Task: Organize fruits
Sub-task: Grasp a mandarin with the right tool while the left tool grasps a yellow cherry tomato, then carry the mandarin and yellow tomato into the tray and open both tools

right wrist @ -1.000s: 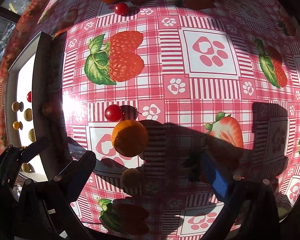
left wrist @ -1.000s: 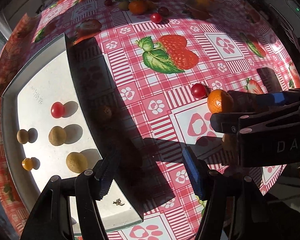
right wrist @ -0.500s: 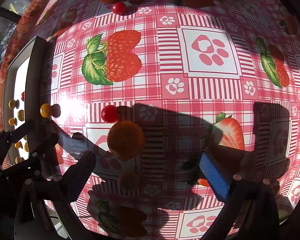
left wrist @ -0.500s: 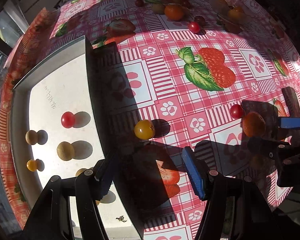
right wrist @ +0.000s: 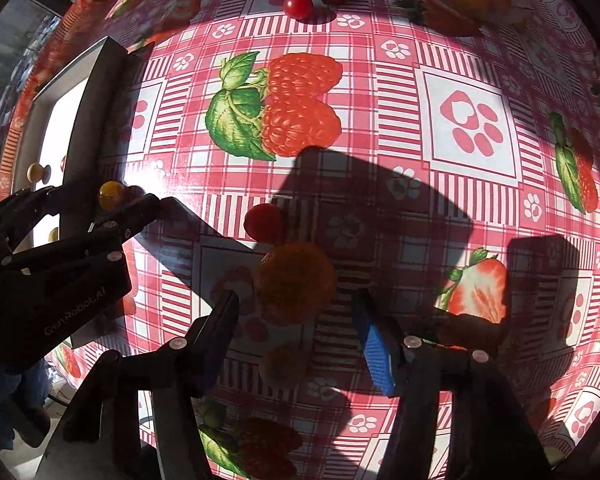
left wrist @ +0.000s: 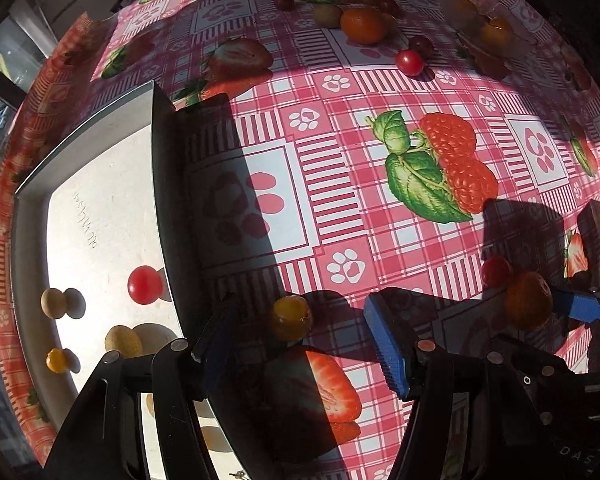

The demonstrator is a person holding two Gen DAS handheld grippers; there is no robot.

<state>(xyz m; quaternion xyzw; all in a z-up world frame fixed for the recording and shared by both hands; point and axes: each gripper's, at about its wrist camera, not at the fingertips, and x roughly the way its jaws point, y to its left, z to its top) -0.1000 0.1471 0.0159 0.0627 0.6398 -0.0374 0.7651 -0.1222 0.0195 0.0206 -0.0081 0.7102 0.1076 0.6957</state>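
Note:
My left gripper point(left wrist: 300, 336) is open, with a small yellow tomato point(left wrist: 290, 317) on the cloth between its fingertips, untouched. It also shows in the right wrist view point(right wrist: 111, 195). My right gripper point(right wrist: 296, 320) is open around an orange mandarin point(right wrist: 296, 280) lying in shadow, also seen in the left wrist view point(left wrist: 528, 300). A red cherry tomato point(right wrist: 263, 222) sits just beyond the mandarin. The metal tray point(left wrist: 100, 132) at the left holds a red tomato point(left wrist: 144, 285), a small yellow tomato point(left wrist: 56, 360) and several pale round fruits point(left wrist: 123, 340).
More fruit lies at the table's far side: an orange point(left wrist: 362, 24), a red cherry tomato point(left wrist: 409, 62), dark grapes and yellow fruits point(left wrist: 496, 34). A small pale fruit point(right wrist: 282, 362) lies under my right gripper. The tray's raised wall point(left wrist: 164, 208) stands left of my left gripper.
My left gripper has moved forward, bringing the yellow tomato between its fingertips. My right gripper has closed in around the mandarin, with its fingers drawn narrower.

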